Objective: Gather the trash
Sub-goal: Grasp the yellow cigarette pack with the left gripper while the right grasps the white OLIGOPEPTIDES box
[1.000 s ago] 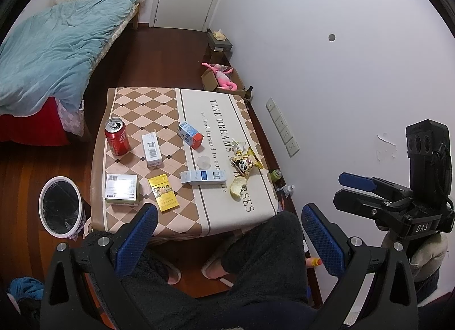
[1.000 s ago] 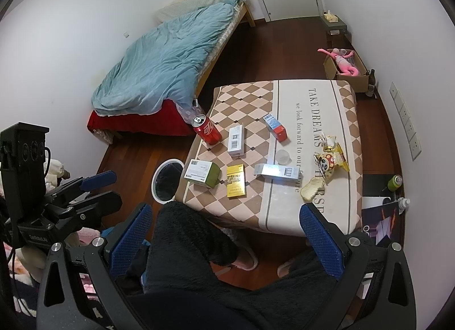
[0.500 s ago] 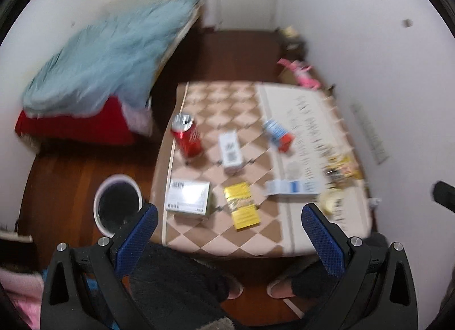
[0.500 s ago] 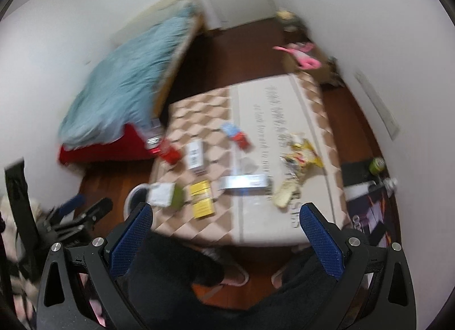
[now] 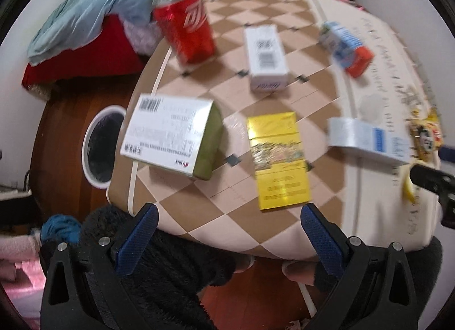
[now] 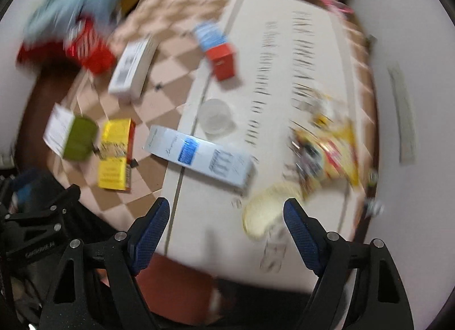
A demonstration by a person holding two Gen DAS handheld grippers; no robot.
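Trash lies on a checkered table (image 5: pixel 199 196): a red soda can (image 5: pixel 184 26), a white box (image 5: pixel 266 57), a green-sided box (image 5: pixel 173 136), a yellow packet (image 5: pixel 277 159), a blue and red carton (image 5: pixel 345 45), a long white and blue box (image 6: pixel 199 156), a clear cup (image 6: pixel 217 116), a snack wrapper (image 6: pixel 327 151) and a banana peel (image 6: pixel 267 213). A white trash bin (image 5: pixel 98 145) stands on the floor left of the table. My left gripper (image 5: pixel 227 242) is open and empty over the near table edge. My right gripper (image 6: pixel 226 233) is open and empty, just short of the banana peel.
A bed with a blue duvet (image 5: pixel 93 8) stands beyond the table at the left. A white wall (image 6: pixel 412 45) runs along the table's right side. The person's dark-clad legs (image 5: pixel 159 281) are under the near edge. The right wrist view is blurred.
Both grippers have dropped from high above down close to the table's near edge. The left one swung left over the boxes. Both jaws stay open.
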